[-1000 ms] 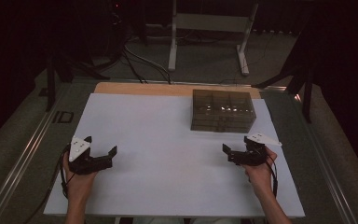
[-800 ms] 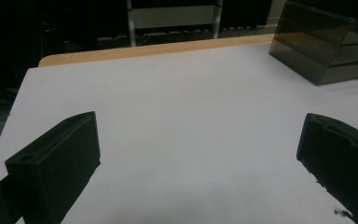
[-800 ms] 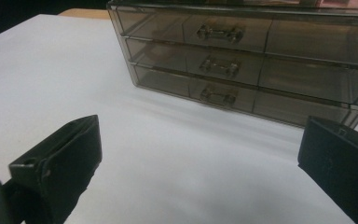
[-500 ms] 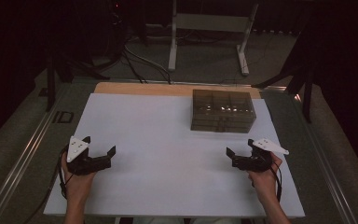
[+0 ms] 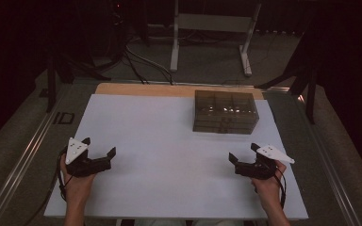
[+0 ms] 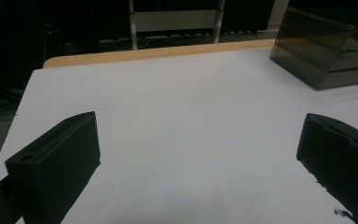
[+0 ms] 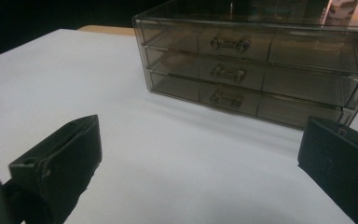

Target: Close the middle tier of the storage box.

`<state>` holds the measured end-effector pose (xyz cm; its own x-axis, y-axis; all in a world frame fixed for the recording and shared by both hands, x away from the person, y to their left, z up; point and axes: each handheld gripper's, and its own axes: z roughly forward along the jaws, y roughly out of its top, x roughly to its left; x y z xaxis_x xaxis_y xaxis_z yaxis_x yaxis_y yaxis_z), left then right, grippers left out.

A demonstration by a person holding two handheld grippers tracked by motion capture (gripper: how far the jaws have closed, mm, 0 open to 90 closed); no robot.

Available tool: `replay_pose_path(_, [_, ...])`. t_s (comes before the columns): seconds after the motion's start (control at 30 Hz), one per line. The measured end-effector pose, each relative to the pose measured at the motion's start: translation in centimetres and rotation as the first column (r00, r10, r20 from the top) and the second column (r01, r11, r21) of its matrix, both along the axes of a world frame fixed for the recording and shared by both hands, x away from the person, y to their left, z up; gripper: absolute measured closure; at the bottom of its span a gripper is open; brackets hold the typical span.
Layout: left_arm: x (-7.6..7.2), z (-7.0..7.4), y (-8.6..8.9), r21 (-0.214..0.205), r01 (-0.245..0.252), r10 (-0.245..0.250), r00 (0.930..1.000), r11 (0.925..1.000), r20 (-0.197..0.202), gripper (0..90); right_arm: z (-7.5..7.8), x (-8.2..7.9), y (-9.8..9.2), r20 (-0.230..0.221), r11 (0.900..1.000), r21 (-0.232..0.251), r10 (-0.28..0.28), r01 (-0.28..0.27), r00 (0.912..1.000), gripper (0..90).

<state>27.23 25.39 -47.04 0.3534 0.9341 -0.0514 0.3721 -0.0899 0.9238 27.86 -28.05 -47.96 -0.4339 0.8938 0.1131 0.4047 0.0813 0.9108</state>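
Observation:
A smoky clear plastic drawer box [image 5: 225, 112] stands at the back right of the white table [image 5: 160, 141]. In the right gripper view the box [image 7: 256, 65] shows three closed drawers with small handles. My left gripper [image 5: 100, 147] rests low near the table's front left, held in a hand, jaws wide open with nothing between them [image 6: 196, 154]. My right gripper [image 5: 243, 153] is at the front right, a short way in front of the box, also open and empty [image 7: 200, 158]. The box [image 6: 328, 49] lies far right in the left gripper view.
A wooden strip [image 5: 146, 89] edges the table's far side. Metal rails [image 5: 23, 155] run along the left. Behind the table stand a white frame [image 5: 209, 35] and cables [image 5: 136, 56] on the floor. Dark stands [image 5: 306, 75] are at the right.
Both grippers have drawn back toward the front edge of the table; the right one has moved slightly farther from the drawer box. Both stay open.

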Motion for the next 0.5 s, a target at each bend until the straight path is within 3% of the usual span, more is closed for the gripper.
replay_pose_path(0.5, [-0.26,0.19,0.13,-0.01,0.009,-0.009,0.9999,0.9999,0.014,0.9,0.27,-1.02,-0.96,0.043,0.9998,0.022,0.001,-0.002,0.9991,0.0])
